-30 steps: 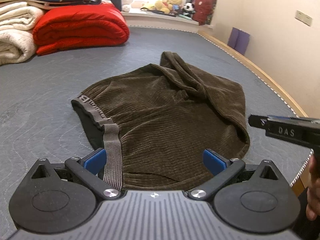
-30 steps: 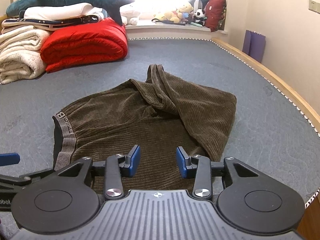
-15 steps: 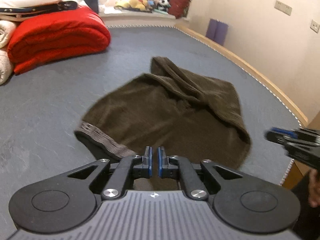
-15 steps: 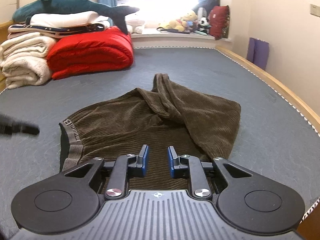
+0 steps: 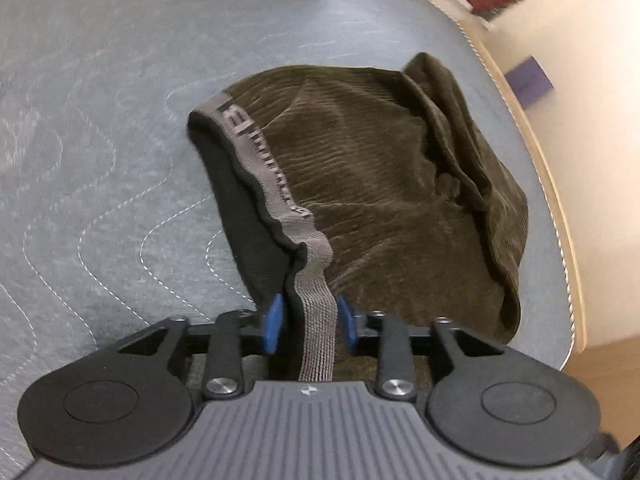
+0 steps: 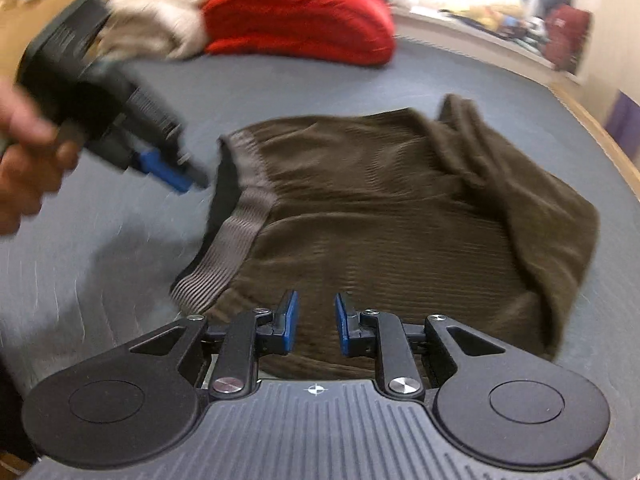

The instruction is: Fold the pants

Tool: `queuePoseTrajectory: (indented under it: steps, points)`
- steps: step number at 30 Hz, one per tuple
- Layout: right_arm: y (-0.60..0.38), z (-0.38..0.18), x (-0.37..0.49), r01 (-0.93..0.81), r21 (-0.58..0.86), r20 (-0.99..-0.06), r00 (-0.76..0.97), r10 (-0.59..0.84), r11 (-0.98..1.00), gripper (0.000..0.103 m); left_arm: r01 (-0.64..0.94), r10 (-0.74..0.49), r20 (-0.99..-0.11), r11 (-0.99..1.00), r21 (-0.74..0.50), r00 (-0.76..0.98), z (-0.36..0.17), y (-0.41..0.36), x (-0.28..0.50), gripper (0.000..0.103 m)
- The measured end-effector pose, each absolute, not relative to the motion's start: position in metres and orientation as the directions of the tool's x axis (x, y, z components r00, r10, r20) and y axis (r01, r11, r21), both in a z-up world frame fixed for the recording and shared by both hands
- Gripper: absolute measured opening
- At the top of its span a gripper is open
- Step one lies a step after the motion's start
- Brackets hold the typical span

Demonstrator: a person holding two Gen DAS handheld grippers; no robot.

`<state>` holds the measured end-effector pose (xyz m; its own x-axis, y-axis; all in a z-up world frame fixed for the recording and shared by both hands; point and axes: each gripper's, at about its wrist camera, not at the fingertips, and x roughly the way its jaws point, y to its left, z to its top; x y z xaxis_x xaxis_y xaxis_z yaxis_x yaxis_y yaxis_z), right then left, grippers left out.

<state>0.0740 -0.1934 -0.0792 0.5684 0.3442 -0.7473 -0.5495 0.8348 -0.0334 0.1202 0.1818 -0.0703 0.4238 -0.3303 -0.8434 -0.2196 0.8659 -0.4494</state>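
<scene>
Dark brown corduroy pants (image 5: 384, 184) with a grey elastic waistband (image 5: 256, 148) lie crumpled on the grey quilted mattress (image 5: 100, 140). My left gripper (image 5: 308, 322) is partly open, with the near end of the waistband lying between its blue pads (image 5: 274, 320). In the right wrist view the pants (image 6: 400, 216) lie just ahead, and my right gripper (image 6: 316, 322) is partly open and empty over their near edge. The left gripper (image 6: 176, 172) shows there at the left, held by a hand, its tips at the waistband (image 6: 240, 216).
A red folded duvet (image 6: 296, 20) and cream blankets (image 6: 160, 4) lie at the far side of the mattress. A wooden rim (image 5: 556, 208) and a beige wall bound the right side. A dark red cushion (image 6: 568, 36) sits on the far ledge.
My left gripper has reopened partly, dropped low and turned toward the waistband, which now lies between its pads. My right gripper has opened slightly and swung left. Both views are motion-blurred.
</scene>
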Motion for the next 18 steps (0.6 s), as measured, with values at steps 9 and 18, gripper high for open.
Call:
queuePoseTrajectory:
  steps: [9,18]
  points:
    - [-0.121,-0.141,0.064,-0.722,-0.09,-0.854,0.41,0.319,0.686,0.047,-0.306,-0.378,-0.843,0.809,-0.502,0.383,-0.109,0.2,0.141,0.069]
    - [-0.11,-0.155,0.068,-0.758,-0.174,-0.858,0.43,0.281,0.629,0.048,-0.25,-0.393,-0.863,0.843,-0.476,0.317,-0.14,0.177,0.16,0.07]
